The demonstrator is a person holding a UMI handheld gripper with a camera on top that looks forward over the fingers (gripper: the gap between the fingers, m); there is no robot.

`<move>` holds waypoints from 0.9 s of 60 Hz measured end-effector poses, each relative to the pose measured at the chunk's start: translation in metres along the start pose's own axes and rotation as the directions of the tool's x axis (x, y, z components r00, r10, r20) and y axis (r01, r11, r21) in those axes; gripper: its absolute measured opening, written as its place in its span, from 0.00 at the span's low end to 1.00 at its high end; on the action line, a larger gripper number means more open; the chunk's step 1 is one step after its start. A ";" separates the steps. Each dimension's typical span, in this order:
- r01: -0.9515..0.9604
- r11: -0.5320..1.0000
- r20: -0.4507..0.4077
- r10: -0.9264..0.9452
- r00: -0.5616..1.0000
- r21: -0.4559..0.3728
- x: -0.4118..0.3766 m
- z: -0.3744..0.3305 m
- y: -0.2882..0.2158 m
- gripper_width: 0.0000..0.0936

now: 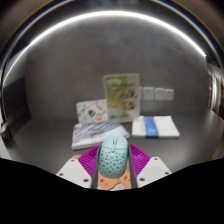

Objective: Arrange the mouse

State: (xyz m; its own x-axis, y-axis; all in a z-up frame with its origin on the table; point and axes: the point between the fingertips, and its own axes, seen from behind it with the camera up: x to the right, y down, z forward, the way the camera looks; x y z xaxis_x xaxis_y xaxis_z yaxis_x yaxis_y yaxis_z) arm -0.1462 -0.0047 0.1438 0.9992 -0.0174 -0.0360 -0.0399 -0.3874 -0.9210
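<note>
A pale mint-green mouse (113, 158) with a dotted shell sits between my gripper's (112, 166) two fingers. Both purple pads (88, 160) press against its sides. The mouse points away from me, toward the table's back. Beneath it an orange patterned surface (106, 184) shows between the fingers. I cannot tell whether the mouse rests on the grey table (50, 125) or is lifted off it.
Just beyond the fingers lie a flat book (92, 134) and a white pad with a blue strip (156, 126). Further back a green printed card (121, 95) stands upright beside a smaller illustrated card (92, 110). A wall with white sockets (156, 93) closes the back.
</note>
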 end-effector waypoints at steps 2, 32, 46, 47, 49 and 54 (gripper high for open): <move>0.021 0.999 0.007 -0.021 1.000 -0.032 -0.022 0.005 0.021 0.48; 0.088 0.984 0.024 -0.085 0.996 -0.158 -0.071 0.043 0.146 0.52; 0.021 0.988 0.058 -0.012 0.998 -0.154 -0.073 0.041 0.148 0.86; 0.026 0.987 0.057 -0.017 0.998 -0.156 -0.072 0.039 0.147 0.88; 0.037 0.987 0.060 -0.027 0.998 -0.156 -0.072 0.033 0.145 0.91; 0.032 0.991 0.089 -0.021 0.996 -0.127 -0.073 0.014 0.135 0.91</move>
State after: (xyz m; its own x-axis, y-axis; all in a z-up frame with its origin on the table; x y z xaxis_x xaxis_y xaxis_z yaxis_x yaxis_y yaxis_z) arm -0.2247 -0.0432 0.0171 0.9960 0.0726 -0.0513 -0.0080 -0.5013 -0.8652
